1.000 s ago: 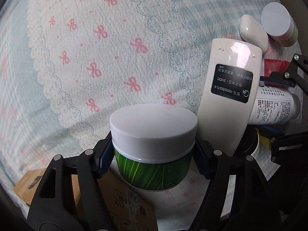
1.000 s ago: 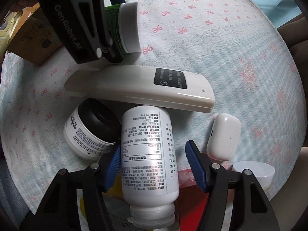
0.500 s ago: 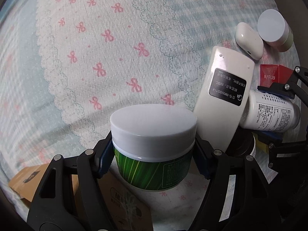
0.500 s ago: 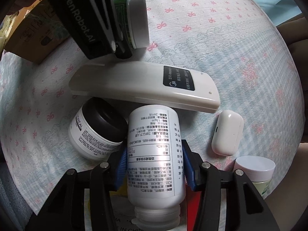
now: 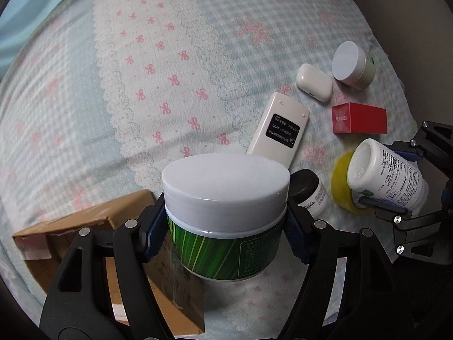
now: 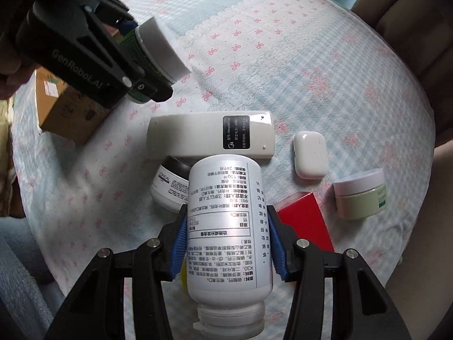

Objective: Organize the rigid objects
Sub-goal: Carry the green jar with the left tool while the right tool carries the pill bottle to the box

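The left gripper (image 5: pixel 226 232) is clamping a green jar (image 5: pixel 226 226) with a white lid, its blue pads pressing on both sides of the jar just under the lid, and is holding it clear of the bow-printed bedspread (image 5: pixel 141 85). The right gripper (image 6: pixel 228 243) is gripping a white supplement bottle (image 6: pixel 226 221) across its label, pads tight on either side, with the bottle's cap end pointing back toward the camera and its base hanging above the bedding. Taking the white remote control (image 6: pixel 211 136) lying face down as the landmark: a black-lidded white jar (image 6: pixel 170 187) is lying touching its long edge, partly tucked under it; a white earbud case (image 6: pixel 310 154) is resting just beside its end; a pale green jar (image 6: pixel 361 197) with a lilac lid is standing beyond that case; a red box (image 6: pixel 305 221) is lying near the case; a yellow round object (image 5: pixel 341 189) is sitting beside the black-lidded jar; and a brown cardboard box (image 6: pixel 68 107) is sitting well apart on the opposite side.
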